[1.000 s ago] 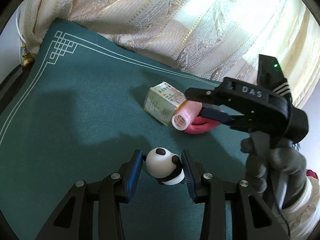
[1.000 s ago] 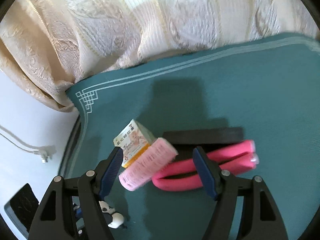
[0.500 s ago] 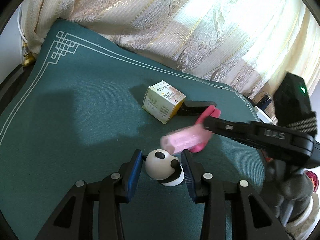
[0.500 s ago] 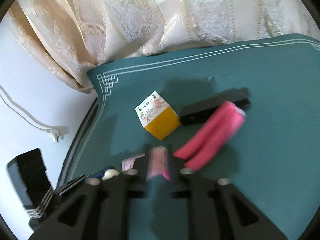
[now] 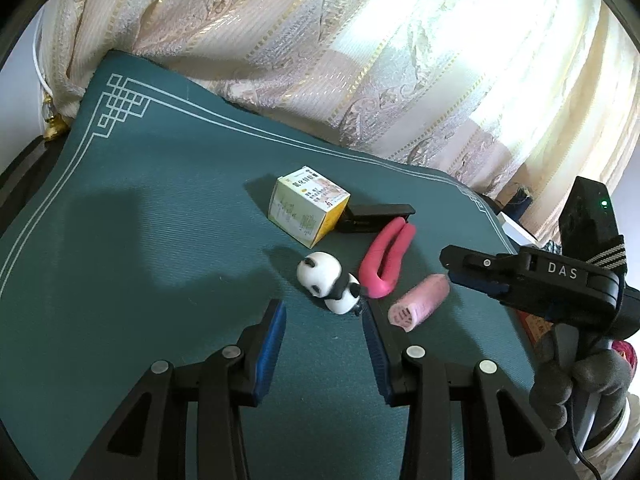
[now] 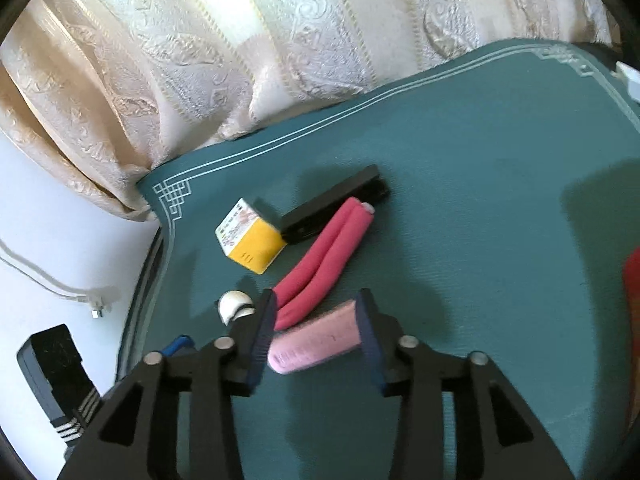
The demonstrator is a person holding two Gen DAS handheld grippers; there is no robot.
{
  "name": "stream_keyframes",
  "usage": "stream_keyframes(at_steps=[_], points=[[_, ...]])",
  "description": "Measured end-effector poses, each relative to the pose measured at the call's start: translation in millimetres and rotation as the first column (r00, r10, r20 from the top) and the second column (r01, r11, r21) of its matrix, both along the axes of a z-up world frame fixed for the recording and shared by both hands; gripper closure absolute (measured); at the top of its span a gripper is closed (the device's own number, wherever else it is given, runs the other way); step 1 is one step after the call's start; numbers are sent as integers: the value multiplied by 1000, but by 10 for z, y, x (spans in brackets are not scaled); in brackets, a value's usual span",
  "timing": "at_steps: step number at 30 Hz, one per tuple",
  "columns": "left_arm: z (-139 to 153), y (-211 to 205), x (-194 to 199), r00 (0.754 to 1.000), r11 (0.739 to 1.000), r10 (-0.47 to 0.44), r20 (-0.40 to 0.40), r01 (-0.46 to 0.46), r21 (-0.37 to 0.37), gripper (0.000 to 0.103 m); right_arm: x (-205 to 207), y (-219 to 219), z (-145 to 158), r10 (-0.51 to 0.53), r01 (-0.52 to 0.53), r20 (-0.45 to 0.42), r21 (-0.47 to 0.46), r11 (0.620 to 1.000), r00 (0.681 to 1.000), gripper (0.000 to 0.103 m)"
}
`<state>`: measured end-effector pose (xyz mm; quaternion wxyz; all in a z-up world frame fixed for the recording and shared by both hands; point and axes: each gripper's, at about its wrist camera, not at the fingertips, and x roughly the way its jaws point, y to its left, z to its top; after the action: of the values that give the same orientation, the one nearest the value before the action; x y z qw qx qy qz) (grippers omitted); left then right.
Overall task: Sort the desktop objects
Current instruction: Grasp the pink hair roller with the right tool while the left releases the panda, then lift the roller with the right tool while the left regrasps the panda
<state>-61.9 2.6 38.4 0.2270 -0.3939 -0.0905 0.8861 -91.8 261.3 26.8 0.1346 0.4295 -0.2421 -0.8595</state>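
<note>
Box (image 5: 309, 211), closed, on green mat (image 5: 160, 208)

Green mat (image 5: 152, 216), white line border, fret corner pattern (image 5: 120, 100); covers tabletop. Cream patterned curtain (image 5: 360, 52) with gold stripes, hanging behind mat's far edge, brightly backlit at right. White wall (image 6: 52, 248) at left of right-wrist view, white cable with plug (image 6: 98, 298) against it. Red item (image 6: 632, 292) at right edge, unidentifiable.

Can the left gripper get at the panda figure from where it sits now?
Probably yes: the panda figure lies just ahead of the open left gripper, nothing between; the pink roller lies off to one side.
</note>
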Motion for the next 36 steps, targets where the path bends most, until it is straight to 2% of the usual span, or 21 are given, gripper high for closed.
stream_keyframes(at_steps=[1, 3, 4, 7, 11, 16, 19, 21, 23, 25, 28, 31, 34, 36], points=[[-7, 3, -2, 1000, 1000, -3, 2, 3, -1, 61, 32, 11, 8, -9, 9, -6, 17, 1000, 1000, 45], [-22, 4, -8, 1000, 1000, -8, 6, 8, -2, 61, 85, 40, 5, -41, 41, -17, 34, 999, 999, 28], [-33, 1, -14, 1000, 1000, -9, 9, 9, -2, 61, 98, 49, -4, -51, 52, -22, 32, 998, 998, 27], [-62, 3, -37, 1000, 1000, -8, 19, 9, -5, 61, 124, 36, -14, -35, 36, -33, 48, 998, 999, 25], [-93, -32, -63, 999, 1000, 12, 32, -12, -4, 61, 124, -125, -1, 45, -33, -71, 169, 985, 996, 23], [-109, -109, -88, 999, 999, 33, 43, -34, 5, 61, 116, -513, -43, 196, -157, -71, 370, 916, 978, 22], [-105, -109, -82, 999, 1000, 21, 39, -21, 11, 49, 97, -626, -169, 229, -182, -50, 455, 872, 972, 22], [-93, -100, -76, 1000, 1000, 10, 30, -10, 13, 49, 66, -557, -185, 214, -178, -36, 429, 885, 976, 28], [-90, -80, -73, 1000, 1000, 3, 23, -3, 11, 48, 54, -416, -175, 178, -149, -43, 379, 913, 983, 29], [-96, -49, -81, 1000, 1000, -5, 19, 5, 6, 37, 71, -292, -170, 143, -118, -48, 345, 931, 989, 29], [-93, 26, -106, 1000, 1000, -17, 12, 17, -12, 36, 131, -170, -175, 118, -96, -52, 309, 946, 992, 29], [-83, 131, -154, 999, 998, -37, -2, 36, -55, 36, 193, -140, -183, 112, -90, -58, 295, 951, 992, 29], [-128, 275, -229, 998, 989, -63, 1, 63, -134, 36, 214, -140, -185, 111, -90, -59, 282, 955, 992, 29], [-188, 343, -290, 998, 981, -62, 24, 65, -183, 31, 209, -146, -185, 110, -90, -60, 270, 959, 992, 28]])
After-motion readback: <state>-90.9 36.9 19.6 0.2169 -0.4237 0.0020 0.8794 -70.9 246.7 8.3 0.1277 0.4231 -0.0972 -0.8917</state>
